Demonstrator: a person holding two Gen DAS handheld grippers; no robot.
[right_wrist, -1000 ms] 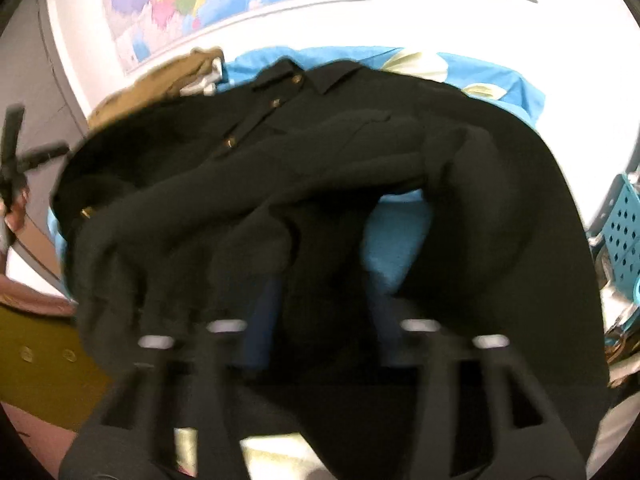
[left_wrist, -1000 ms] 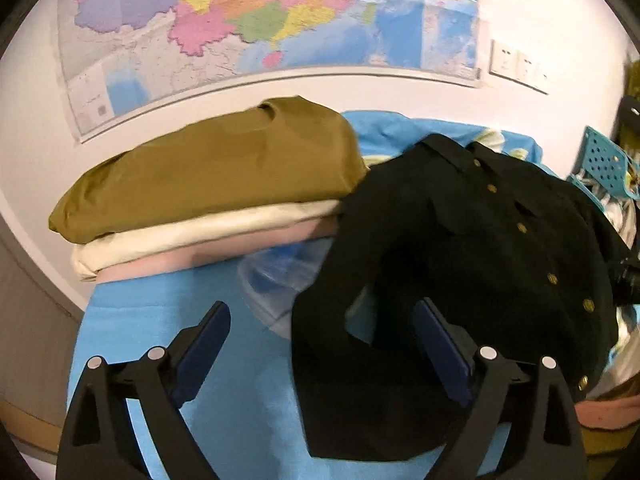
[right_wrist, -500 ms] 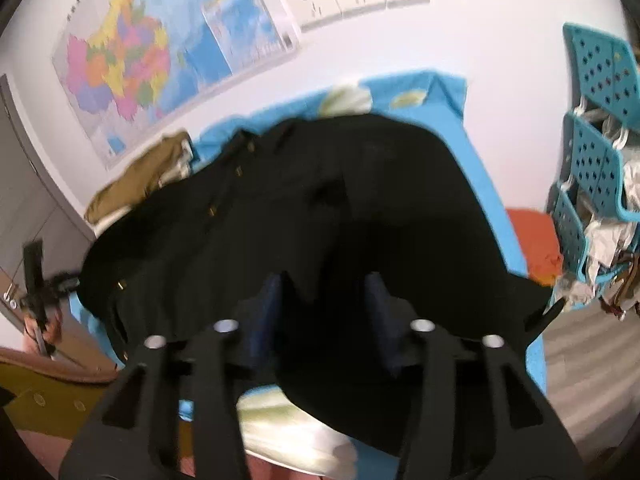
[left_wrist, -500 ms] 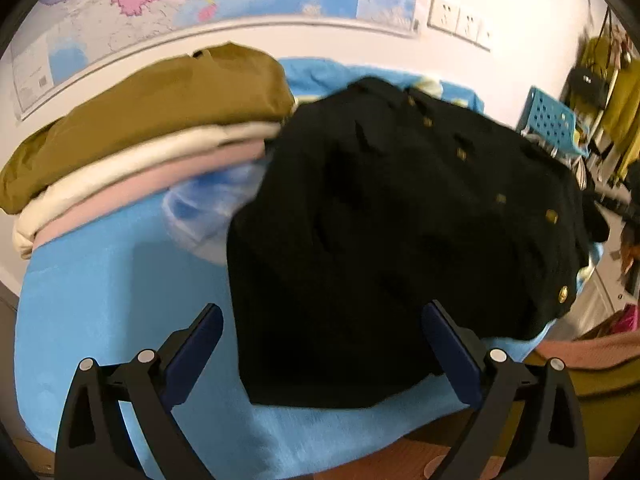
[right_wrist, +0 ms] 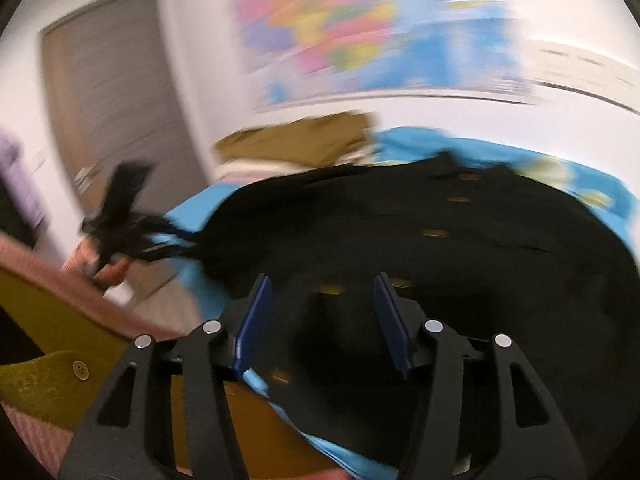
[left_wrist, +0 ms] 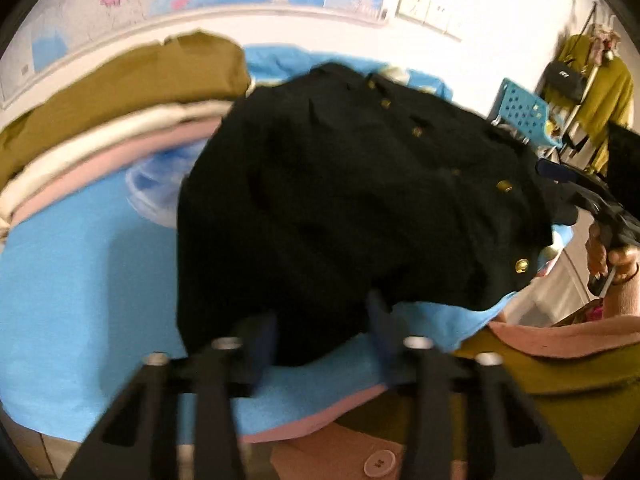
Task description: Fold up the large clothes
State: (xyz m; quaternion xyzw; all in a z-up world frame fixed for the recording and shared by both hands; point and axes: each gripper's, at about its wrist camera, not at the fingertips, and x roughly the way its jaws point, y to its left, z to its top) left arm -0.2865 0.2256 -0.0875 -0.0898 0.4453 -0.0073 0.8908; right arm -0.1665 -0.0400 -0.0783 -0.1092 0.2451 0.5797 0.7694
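A black jacket [left_wrist: 340, 200] with gold buttons lies spread on the blue-covered table [left_wrist: 80, 280]. My left gripper [left_wrist: 320, 340] is at its near hem. The jaws are closing, and a fold of black cloth is bunched between the pads and touches both. In the blurred right wrist view the left gripper [right_wrist: 176, 238] sits at the jacket's left edge, held by a hand. My right gripper [right_wrist: 324, 320] hovers over the jacket [right_wrist: 480, 260] near the table's front. Its jaws are opening and the blue pads [right_wrist: 256, 320] press on nothing. The right gripper [left_wrist: 568, 184] also shows past the jacket's right edge.
A stack of folded olive, cream and pink clothes [left_wrist: 120, 100] lies at the back left, with a clear plastic bag [left_wrist: 156, 188] beside it. A blue plastic crate [left_wrist: 520, 112] and a rack with a yellow-green garment [left_wrist: 600, 80] stand to the right. A door [right_wrist: 108, 100] is on the left.
The left jaws went from wide open to narrow around the jacket's near hem as the hand dropped closer. The right gripper let go of the black cloth and swung sideways along the table's front.
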